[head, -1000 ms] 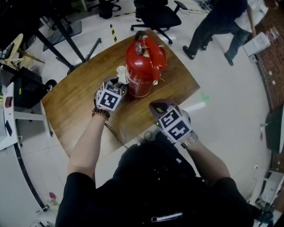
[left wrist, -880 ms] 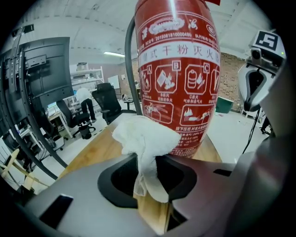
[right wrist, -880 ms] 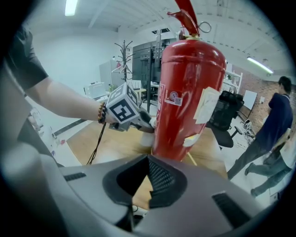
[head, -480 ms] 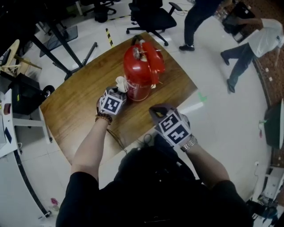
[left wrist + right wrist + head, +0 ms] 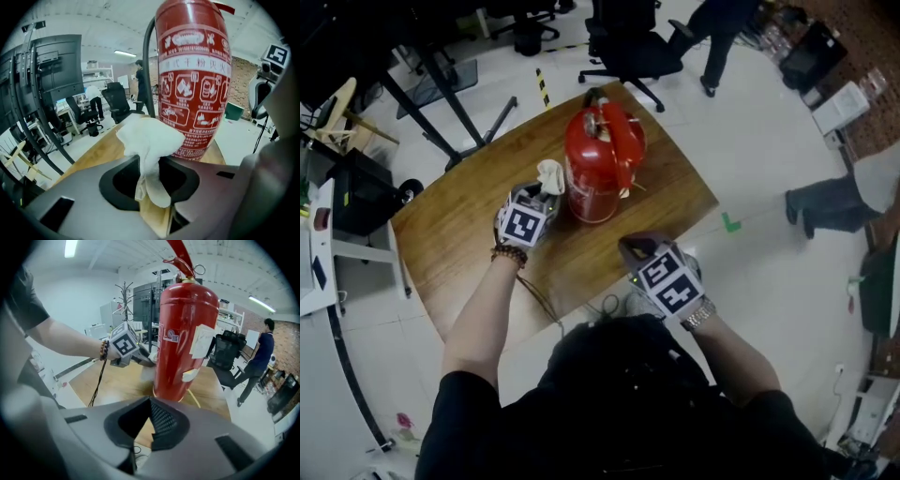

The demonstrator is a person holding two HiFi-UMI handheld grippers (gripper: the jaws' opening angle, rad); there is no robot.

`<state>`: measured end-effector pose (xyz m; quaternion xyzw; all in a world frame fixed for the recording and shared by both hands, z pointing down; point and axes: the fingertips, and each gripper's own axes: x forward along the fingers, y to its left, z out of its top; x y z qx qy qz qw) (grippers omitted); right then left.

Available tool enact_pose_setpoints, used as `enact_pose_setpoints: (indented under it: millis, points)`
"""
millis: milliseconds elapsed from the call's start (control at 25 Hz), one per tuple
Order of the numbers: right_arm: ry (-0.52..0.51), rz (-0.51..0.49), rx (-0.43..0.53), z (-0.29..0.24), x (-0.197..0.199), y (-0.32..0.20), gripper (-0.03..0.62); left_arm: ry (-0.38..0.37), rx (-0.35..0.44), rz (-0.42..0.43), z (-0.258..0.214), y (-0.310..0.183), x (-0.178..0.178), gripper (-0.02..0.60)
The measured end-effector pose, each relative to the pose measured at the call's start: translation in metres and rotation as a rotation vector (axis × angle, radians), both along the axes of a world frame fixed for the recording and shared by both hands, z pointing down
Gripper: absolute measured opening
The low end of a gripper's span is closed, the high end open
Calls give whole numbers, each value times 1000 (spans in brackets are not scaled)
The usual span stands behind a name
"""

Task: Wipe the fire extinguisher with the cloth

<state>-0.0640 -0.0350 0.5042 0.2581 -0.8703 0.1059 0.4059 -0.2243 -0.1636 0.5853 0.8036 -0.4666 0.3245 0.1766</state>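
Fire extinguisher [image 5: 598, 169] upright on counter [image 5: 459, 234]; left hand-held gripper [image 5: 151, 169] clamps cloth [image 5: 149, 140] nr its side, ready to wipe; right hand-held gripper [image 5: 151, 422] jaws together, empty, kept clear.

Light: bright, even; ceiling lamp [image 5: 71, 248] overhead.
Edges: fisheye warp, dark corners (both gripper views).
Focus: bkgd slightly soft.

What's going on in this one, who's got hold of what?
A person stands at a wooden table with a gripper in each hand. A red fire extinguisher stands upright on the table. The left gripper has its fingers closed on a white cloth, bunched right at the cylinder's side; actual contact can't be confirmed. The right gripper is shut and empty, held near the table's front edge, apart from the extinguisher.
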Motion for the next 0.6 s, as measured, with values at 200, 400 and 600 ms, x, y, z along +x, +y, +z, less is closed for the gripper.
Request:
enact_pose_setpoints:
  millis: [200,400,600]
  points:
    - [-13,-64,-10,1,12,-4,15,25,77,-67,-61,-3,-13,106]
    - [-40,-159,-7,-4,23,-9,15,-5,193,-115,-140,-4,-22,106]
    - [-60,-247,-5,-10,36,-8,15,-39,291,-115,-214,1,-10,106]
